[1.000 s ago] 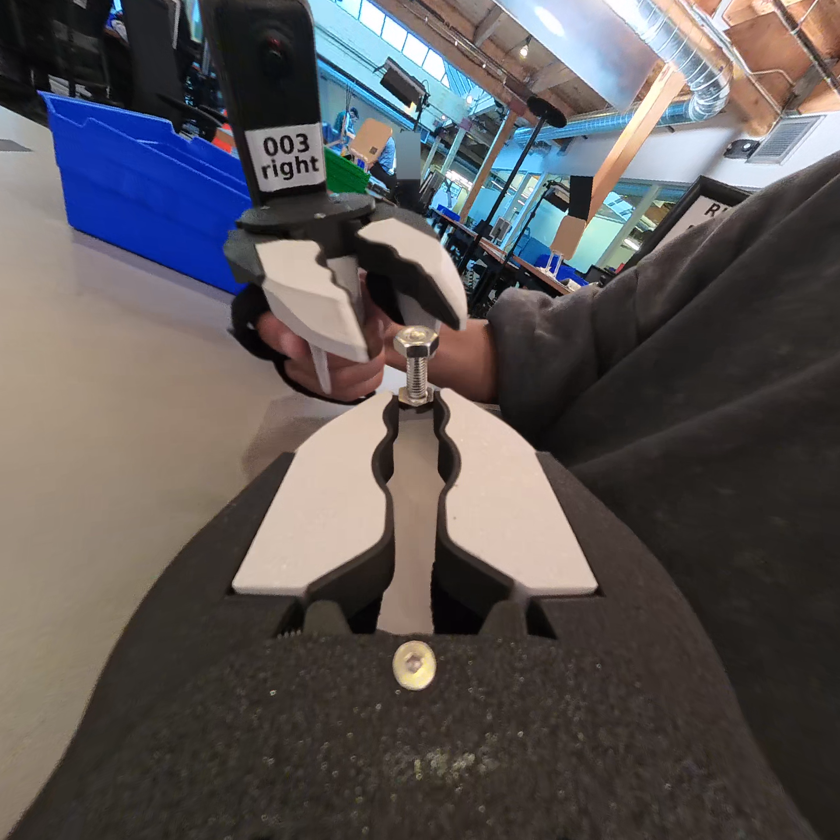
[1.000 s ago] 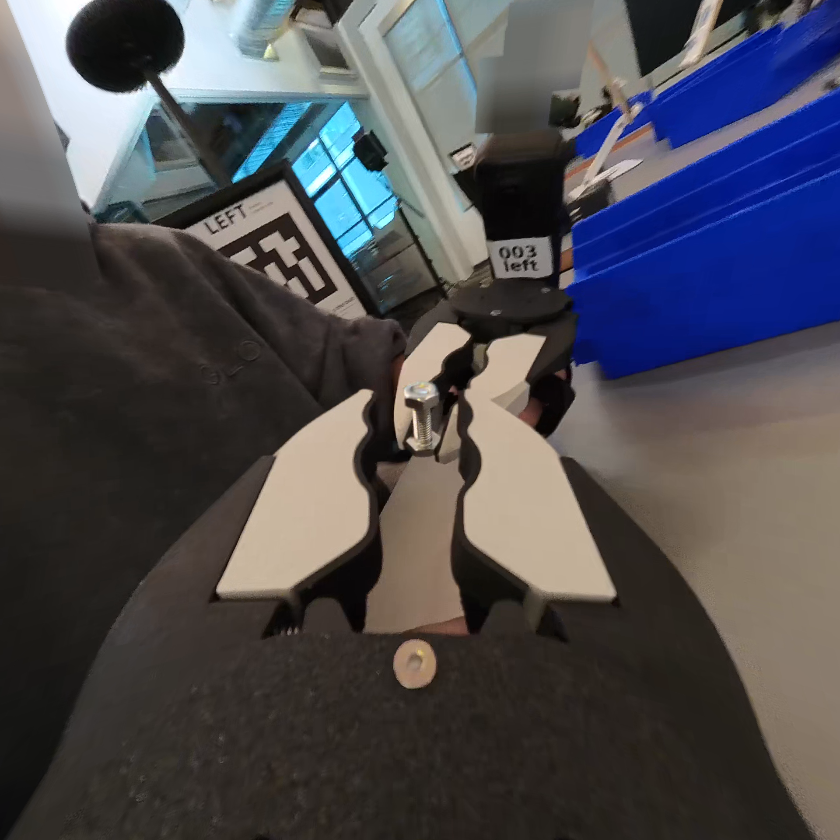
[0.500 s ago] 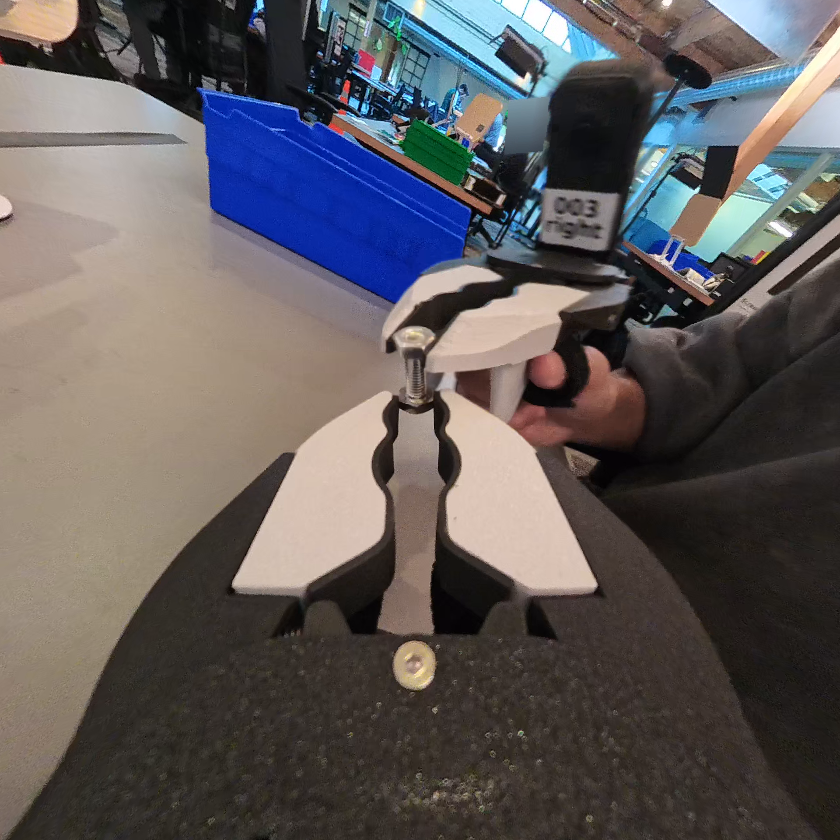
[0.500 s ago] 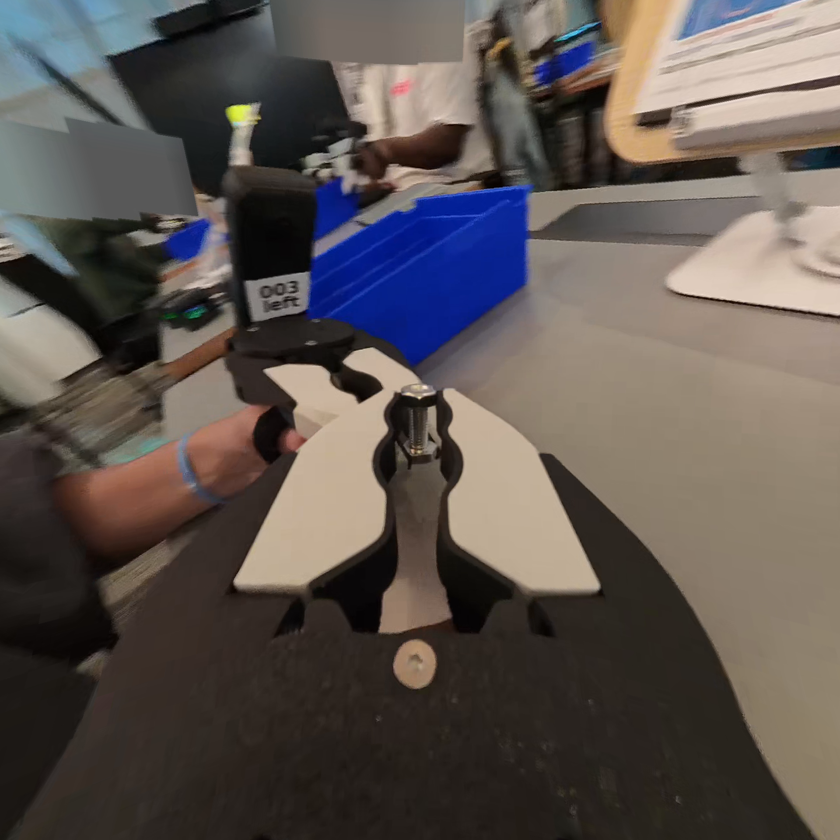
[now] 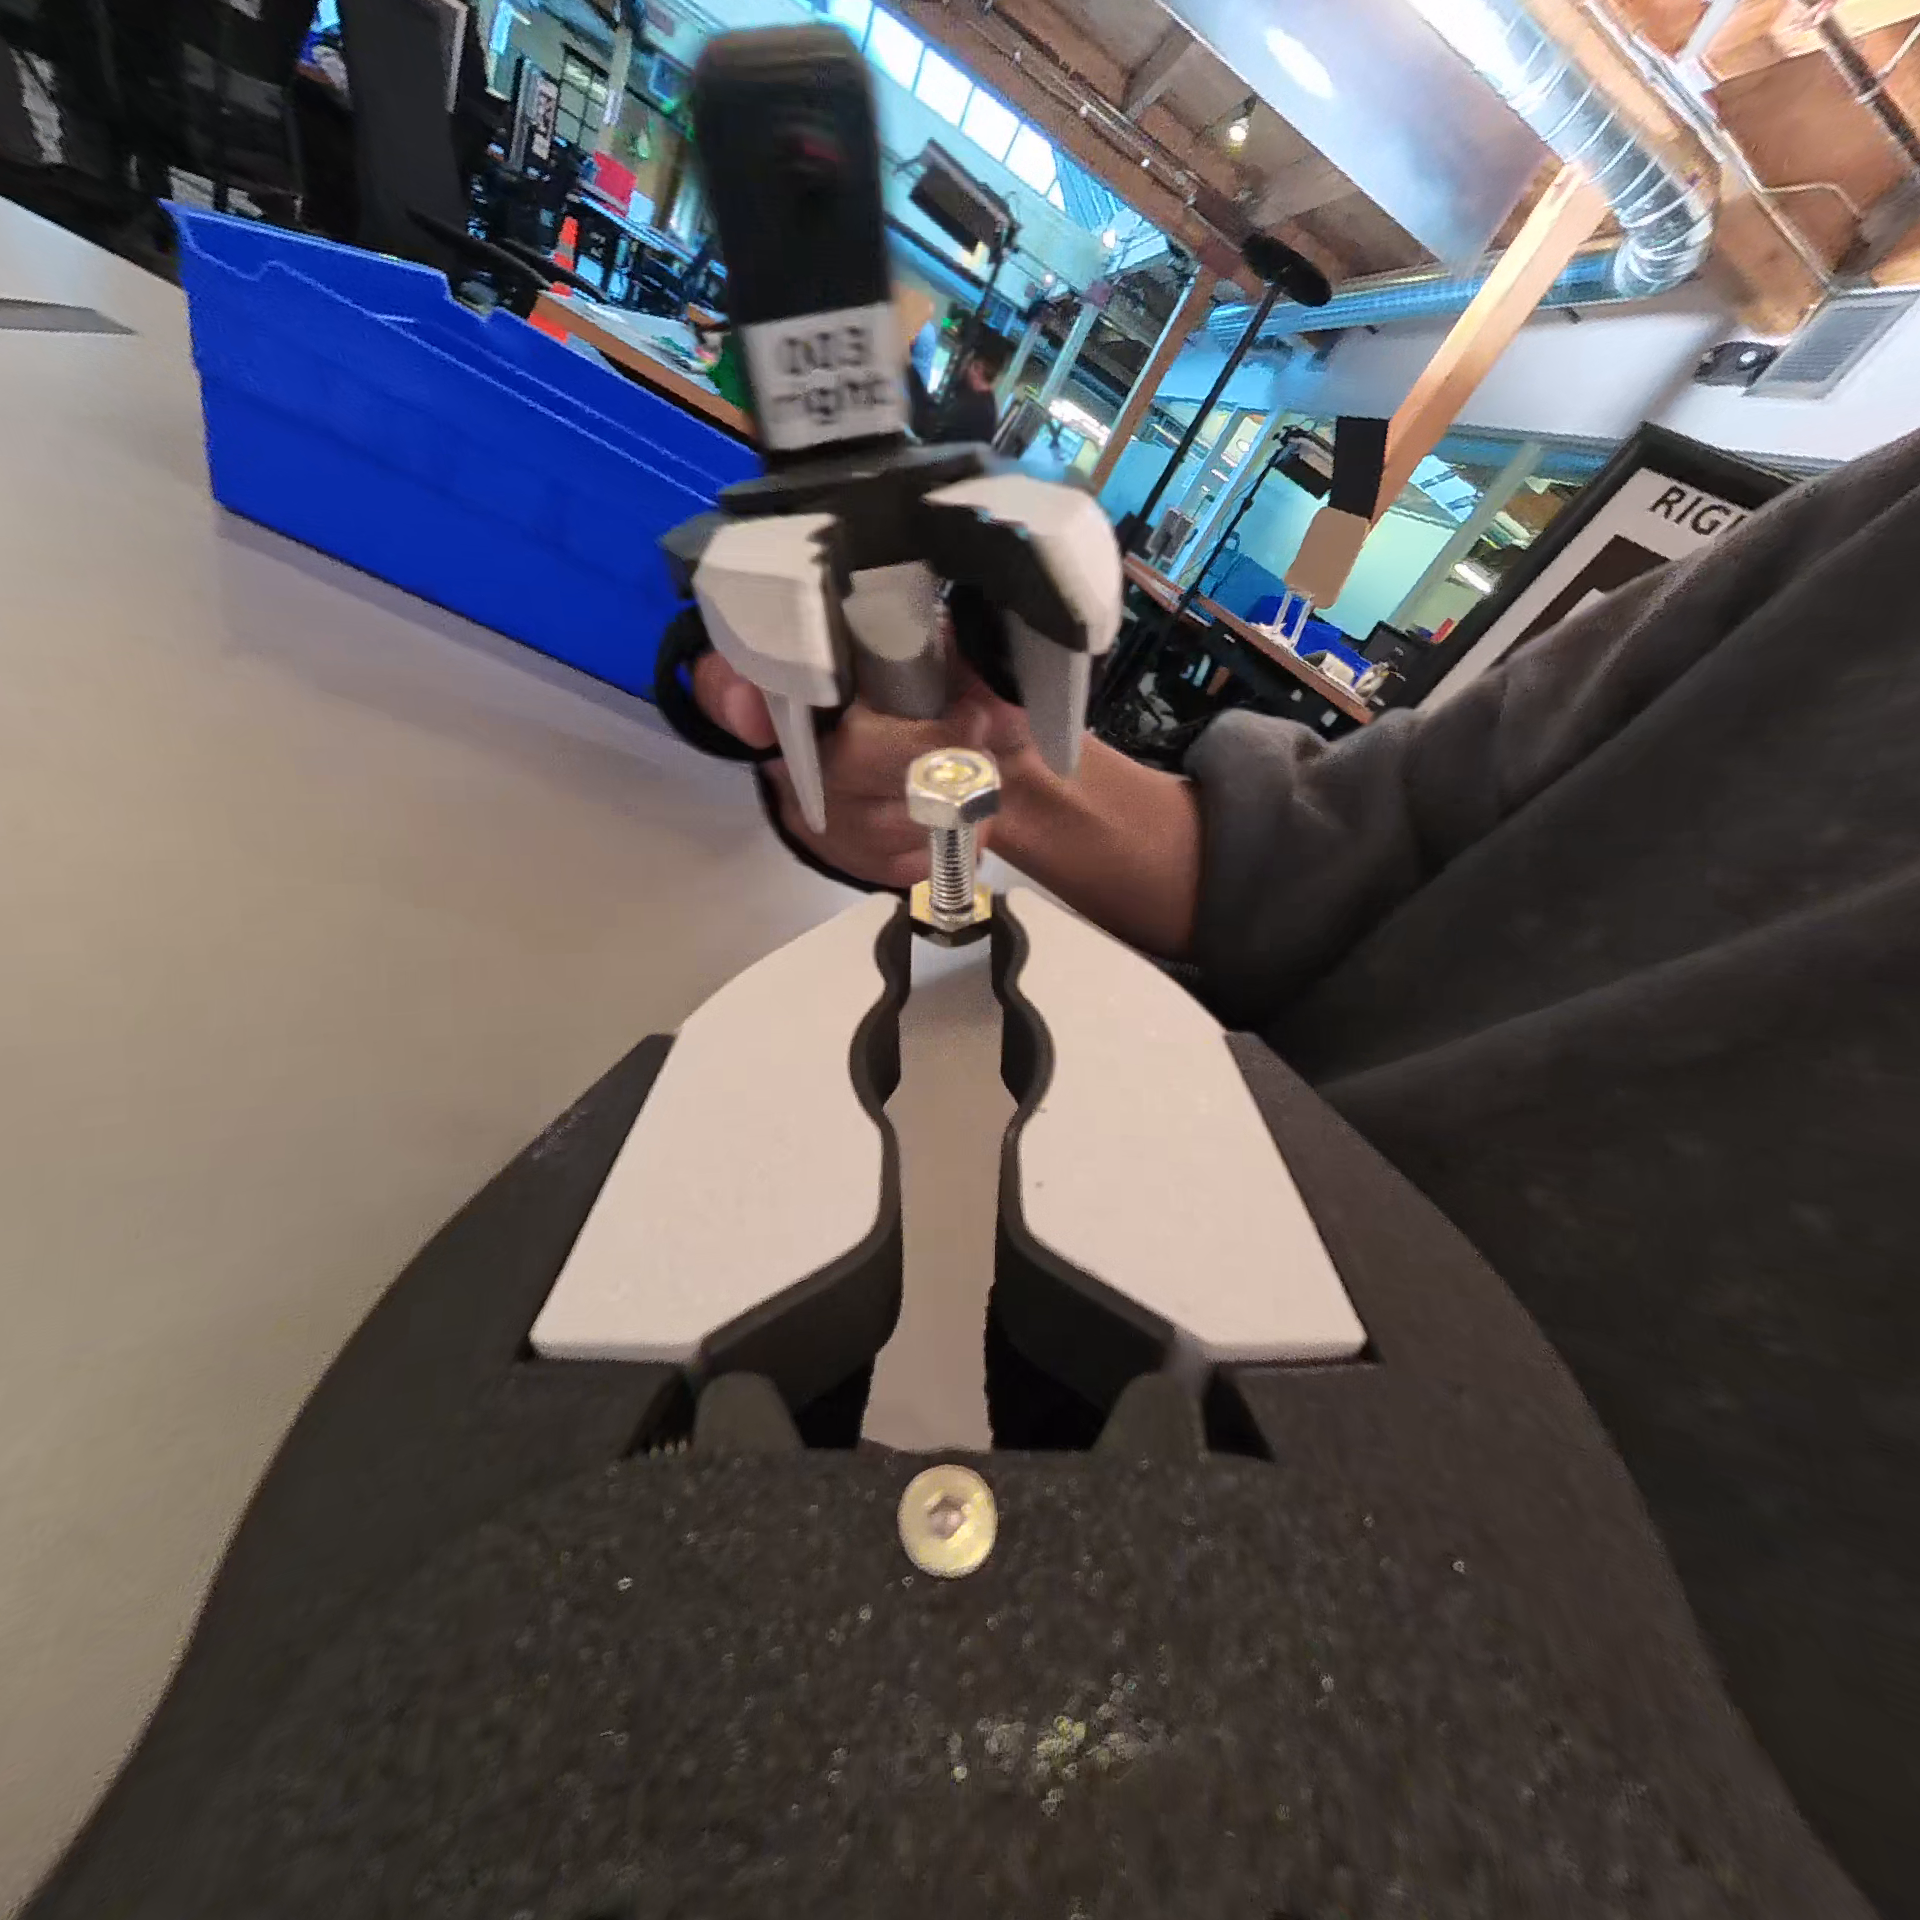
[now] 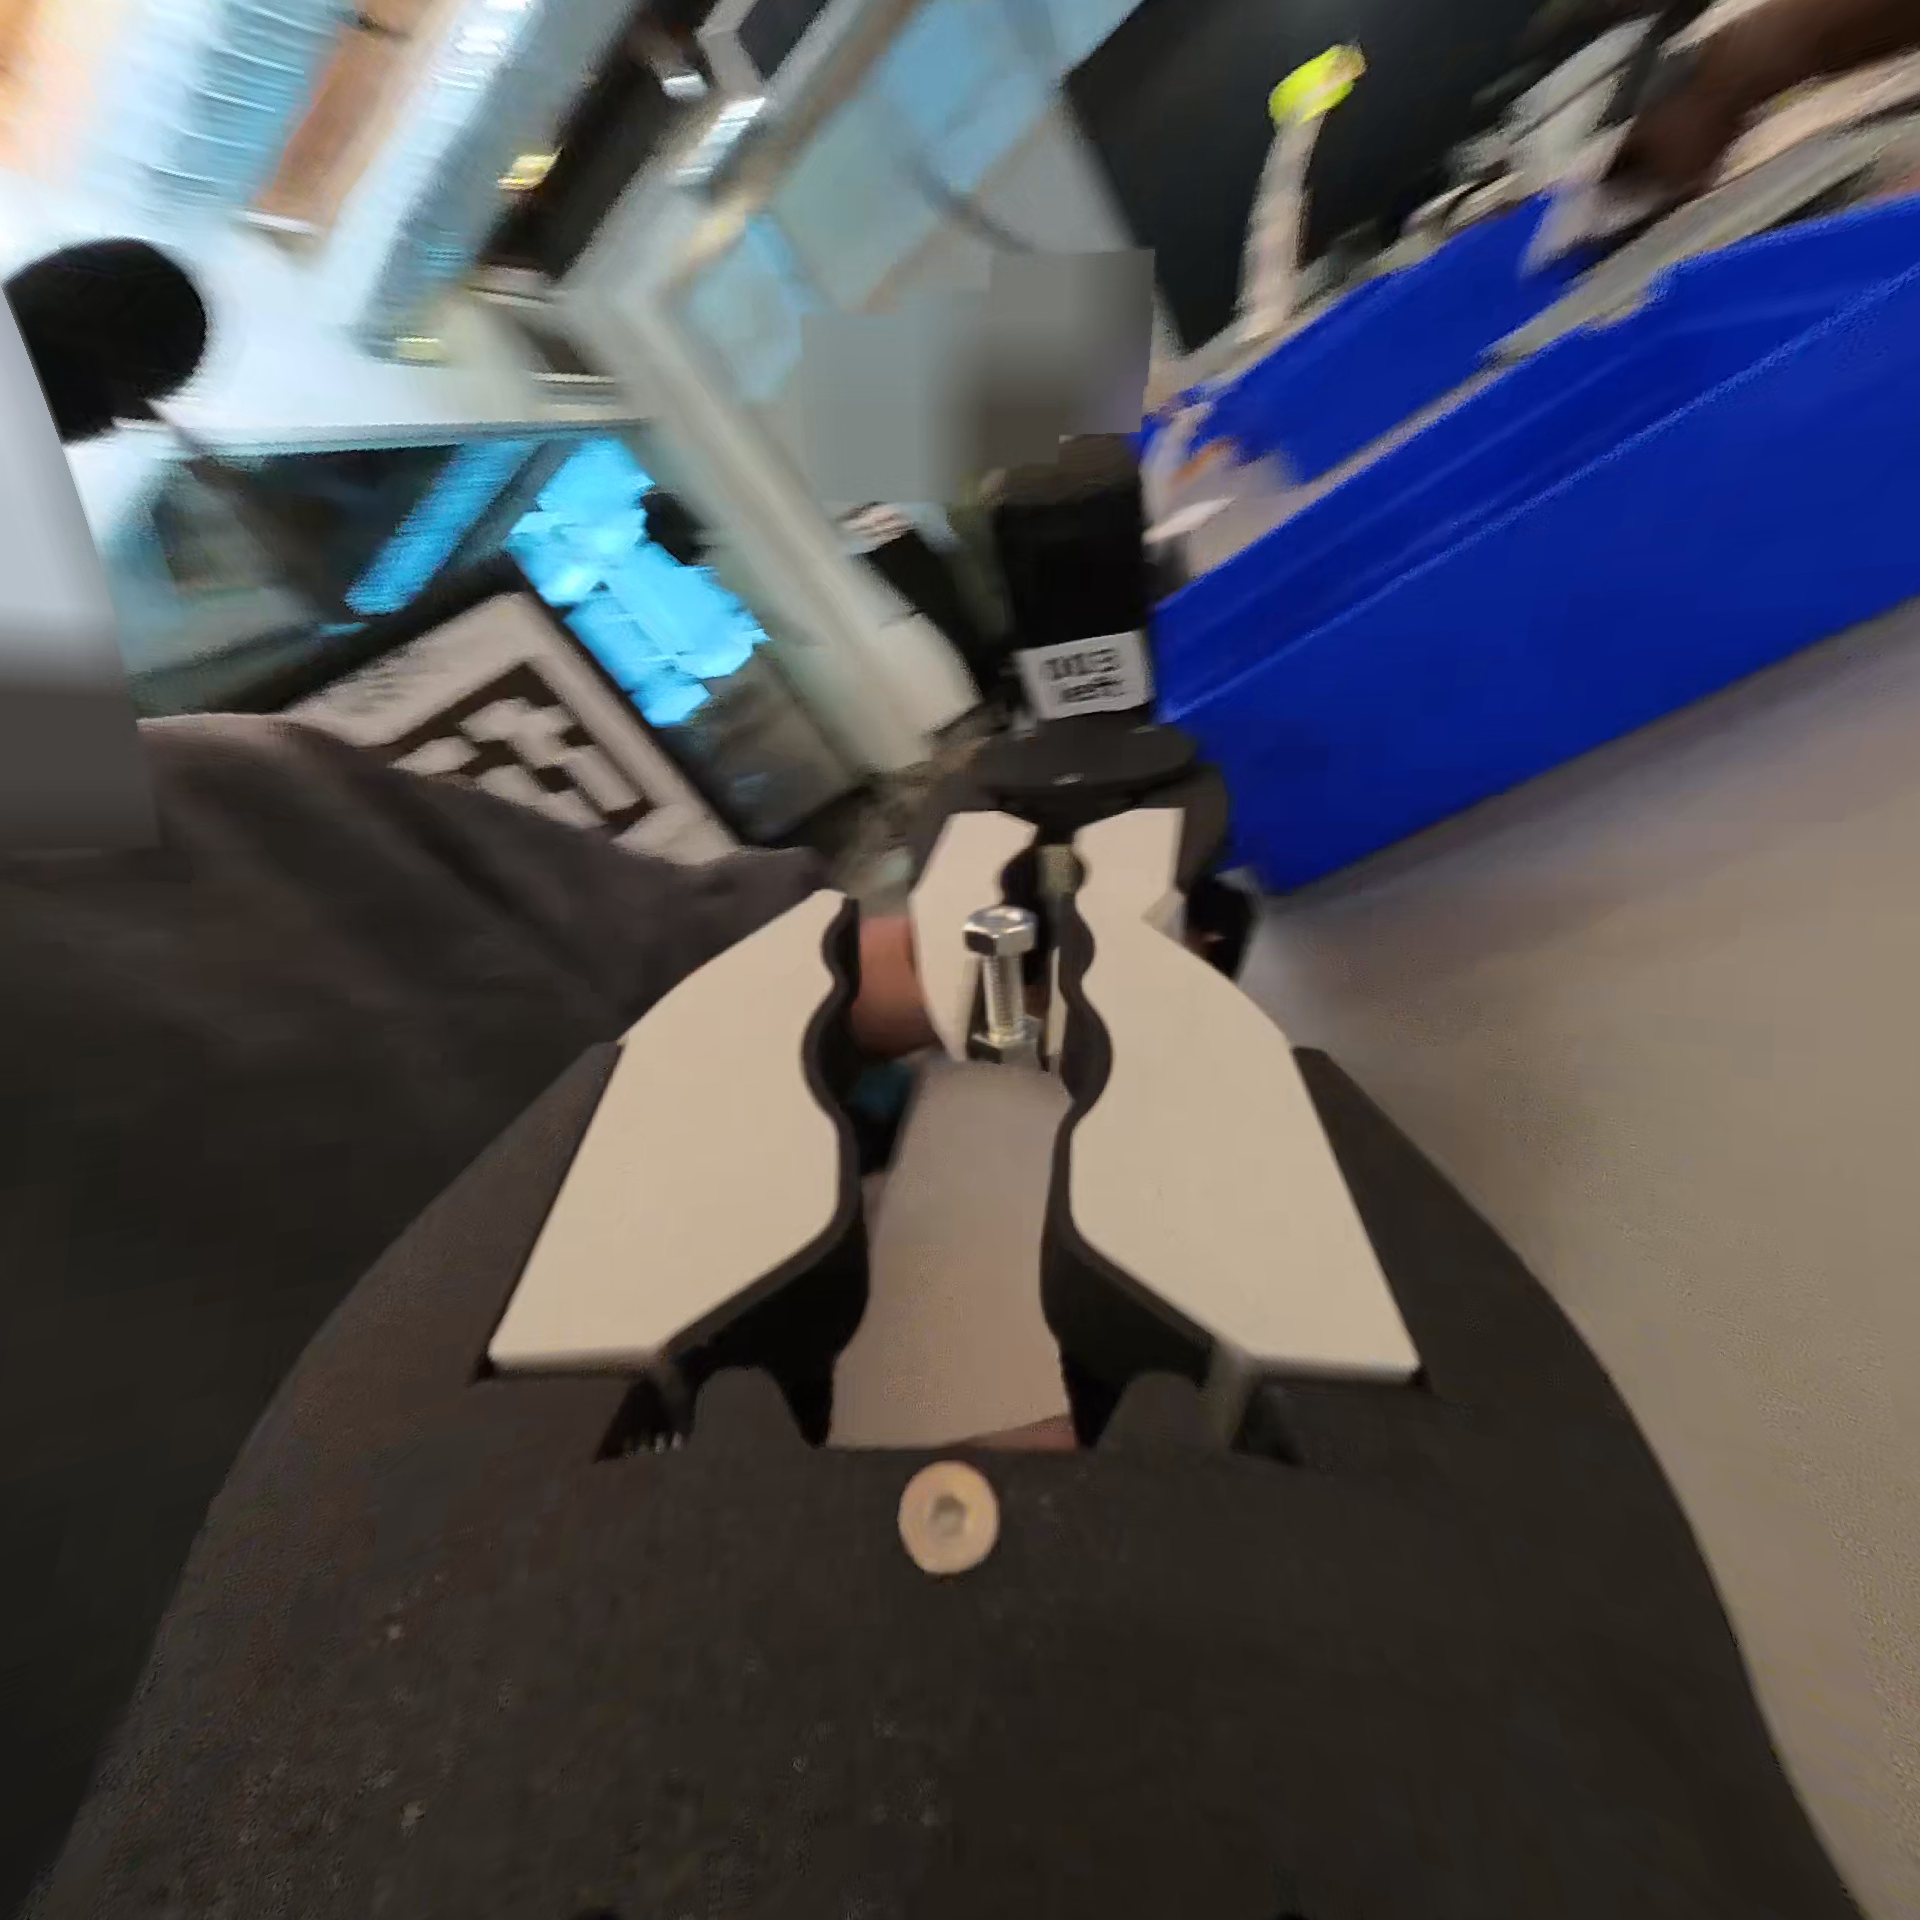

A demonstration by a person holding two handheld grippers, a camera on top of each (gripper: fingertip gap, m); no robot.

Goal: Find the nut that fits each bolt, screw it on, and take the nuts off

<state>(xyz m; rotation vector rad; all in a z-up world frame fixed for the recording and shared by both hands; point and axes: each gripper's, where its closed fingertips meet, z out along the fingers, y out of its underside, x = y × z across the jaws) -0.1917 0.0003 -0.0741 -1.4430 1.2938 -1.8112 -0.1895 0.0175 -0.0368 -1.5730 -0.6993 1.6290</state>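
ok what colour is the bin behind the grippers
Bright blue bin, clearest in the left wrist view.

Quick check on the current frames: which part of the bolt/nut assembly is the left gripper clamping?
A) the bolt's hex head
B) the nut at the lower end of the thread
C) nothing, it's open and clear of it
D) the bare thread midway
B: in the left wrist view the left gripper has its fingertips shut on the nut, with the bolt standing up out of it, head free on top.
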